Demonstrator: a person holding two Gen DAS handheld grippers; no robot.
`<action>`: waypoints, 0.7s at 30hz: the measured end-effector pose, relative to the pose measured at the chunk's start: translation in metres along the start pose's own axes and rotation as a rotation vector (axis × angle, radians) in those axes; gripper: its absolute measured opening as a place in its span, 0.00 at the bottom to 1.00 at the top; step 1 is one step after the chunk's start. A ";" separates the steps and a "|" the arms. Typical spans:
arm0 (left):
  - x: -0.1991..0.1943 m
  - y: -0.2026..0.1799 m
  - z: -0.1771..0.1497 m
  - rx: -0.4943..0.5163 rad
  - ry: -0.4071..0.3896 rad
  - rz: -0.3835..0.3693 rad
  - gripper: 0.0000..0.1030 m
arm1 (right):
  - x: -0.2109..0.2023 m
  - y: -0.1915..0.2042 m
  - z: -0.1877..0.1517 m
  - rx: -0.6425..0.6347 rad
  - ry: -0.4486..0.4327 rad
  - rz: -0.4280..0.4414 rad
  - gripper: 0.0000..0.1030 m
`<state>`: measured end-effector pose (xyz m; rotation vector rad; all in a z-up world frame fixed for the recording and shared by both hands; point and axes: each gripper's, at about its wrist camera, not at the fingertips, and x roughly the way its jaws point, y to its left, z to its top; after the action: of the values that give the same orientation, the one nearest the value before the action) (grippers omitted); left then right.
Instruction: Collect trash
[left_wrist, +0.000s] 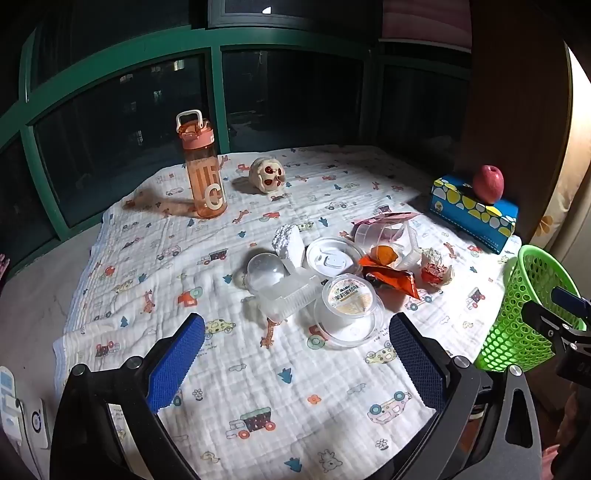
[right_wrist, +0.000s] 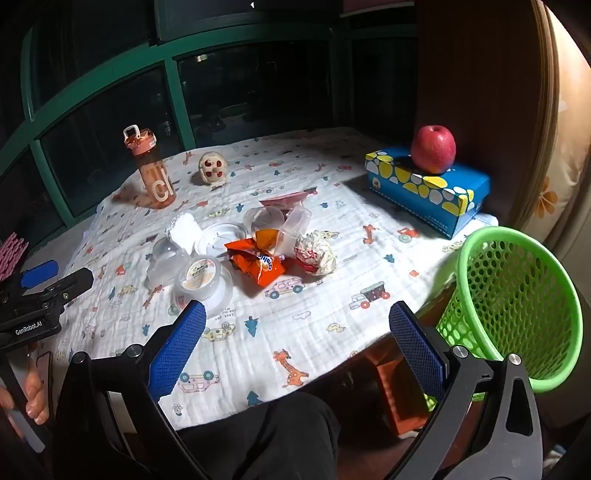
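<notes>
Left wrist view: the left gripper (left_wrist: 297, 363) hangs over the patterned cloth (left_wrist: 258, 406), jaws spread fully wide with nothing between them. Ahead lies the trash pile: a jelly cup (left_wrist: 349, 297), a round white lid (left_wrist: 332, 256), a clear dome (left_wrist: 265, 269), a foam chunk (left_wrist: 290, 240), an orange wrapper (left_wrist: 393, 277) and a crumpled paper ball (left_wrist: 436, 267). The clear plastic pieces overlap, so their edges are hard to separate. The green basket (left_wrist: 517, 321) is partly cut off by the right gripper at the frame's edge. Right wrist view: the right gripper (right_wrist: 297, 363) is likewise wide open and empty, above the near cloth edge. The basket sits at the table's right edge, its base hidden behind the finger. An apple (right_wrist: 433, 148) rests on the tissue box (right_wrist: 436, 195); a bottle (right_wrist: 153, 173) stands far left.
</notes>
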<state>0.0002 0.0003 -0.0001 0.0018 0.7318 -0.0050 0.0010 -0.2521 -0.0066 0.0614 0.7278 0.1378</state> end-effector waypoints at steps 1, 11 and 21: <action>0.000 0.000 0.000 0.000 0.001 0.000 0.94 | 0.000 0.000 0.000 0.000 0.001 0.002 0.95; 0.000 -0.002 0.000 0.011 -0.002 0.009 0.94 | 0.001 0.001 0.000 0.000 0.003 -0.002 0.95; 0.003 0.004 -0.002 0.011 0.000 0.003 0.94 | 0.002 -0.001 0.001 0.000 0.006 -0.002 0.95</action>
<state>0.0012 0.0044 -0.0032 0.0133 0.7318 -0.0055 0.0029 -0.2531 -0.0075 0.0607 0.7335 0.1364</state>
